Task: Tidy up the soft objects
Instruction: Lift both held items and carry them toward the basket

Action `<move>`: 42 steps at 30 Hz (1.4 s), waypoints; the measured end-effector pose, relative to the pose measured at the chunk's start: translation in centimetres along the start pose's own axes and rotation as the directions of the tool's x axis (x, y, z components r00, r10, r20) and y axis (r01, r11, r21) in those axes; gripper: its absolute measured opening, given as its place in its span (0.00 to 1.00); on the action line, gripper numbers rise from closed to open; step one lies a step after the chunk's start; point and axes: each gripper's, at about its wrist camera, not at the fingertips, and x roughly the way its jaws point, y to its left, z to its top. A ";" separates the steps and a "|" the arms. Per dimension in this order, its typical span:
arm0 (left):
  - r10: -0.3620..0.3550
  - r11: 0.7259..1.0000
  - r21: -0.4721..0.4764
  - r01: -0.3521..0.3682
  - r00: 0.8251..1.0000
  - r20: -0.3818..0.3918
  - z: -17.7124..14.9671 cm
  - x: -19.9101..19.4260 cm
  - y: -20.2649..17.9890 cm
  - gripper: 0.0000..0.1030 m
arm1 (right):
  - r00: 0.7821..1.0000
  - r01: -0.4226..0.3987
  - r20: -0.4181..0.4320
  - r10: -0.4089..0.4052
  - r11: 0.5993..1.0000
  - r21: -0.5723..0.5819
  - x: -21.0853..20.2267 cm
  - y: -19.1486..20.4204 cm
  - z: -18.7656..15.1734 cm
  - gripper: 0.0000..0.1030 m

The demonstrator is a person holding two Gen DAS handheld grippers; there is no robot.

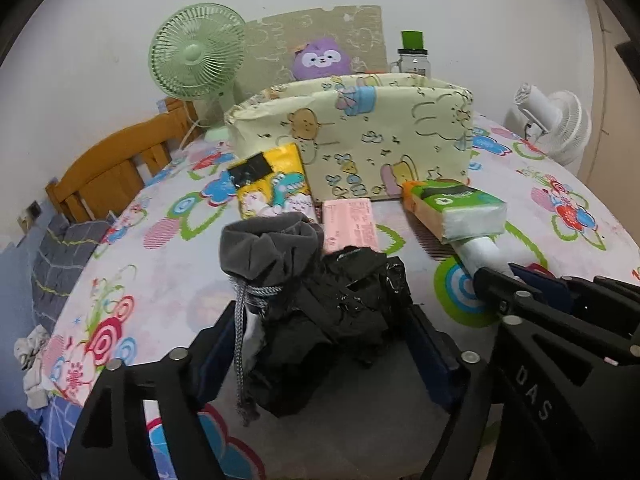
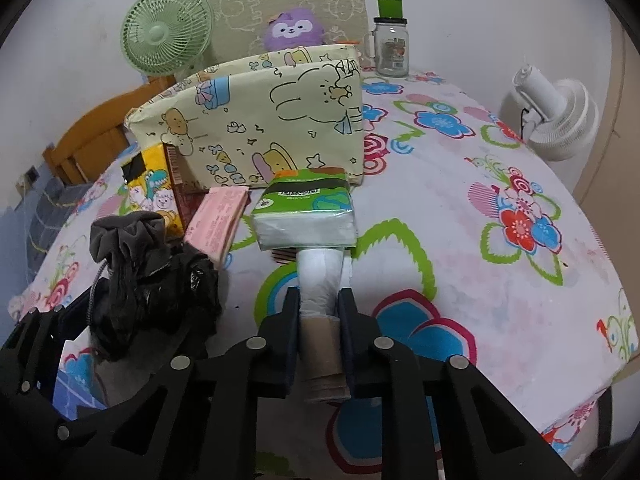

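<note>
My left gripper (image 1: 320, 320) is open around a crumpled black plastic bag (image 1: 352, 300) and a grey drawstring pouch (image 1: 268, 248) on the table. My right gripper (image 2: 320, 304) is shut on a white roll on a cardboard core (image 2: 322, 284); it also shows in the left wrist view (image 1: 484, 252). The roll's far end touches a green tissue pack (image 2: 308, 208). A pink tissue pack (image 2: 218, 222) and a yellow cartoon tissue pack (image 2: 154, 190) lie in front of a pale yellow fabric bin (image 2: 260, 120). A purple plush (image 2: 294, 28) sits behind the bin.
A green fan (image 2: 166, 28) stands at the back left, a glass jar with a green lid (image 2: 392, 40) at the back, a white fan (image 2: 556, 116) at the right. A wooden chair back (image 1: 108, 168) stands beyond the table's left edge. The flowered tablecloth (image 2: 500, 240) covers the table.
</note>
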 end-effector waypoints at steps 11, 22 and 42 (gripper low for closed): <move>0.073 0.997 0.025 -0.075 0.995 0.070 0.9 -1.3 -0.9 0.87 | 0.999 -0.036 0.032 0.036 0.999 0.022 -1.1 -0.8 0.5 0.18; -0.042 0.998 0.039 0.042 0.999 0.019 0.6 -0.1 -2.2 0.48 | 1.000 -0.029 0.011 0.028 0.999 0.038 -0.7 -1.5 0.1 0.18; -0.136 0.990 -0.013 0.138 0.986 0.096 3.1 -3.4 -0.8 0.25 | 0.994 -0.013 0.106 0.010 1.000 0.027 -4.4 -0.2 2.6 0.18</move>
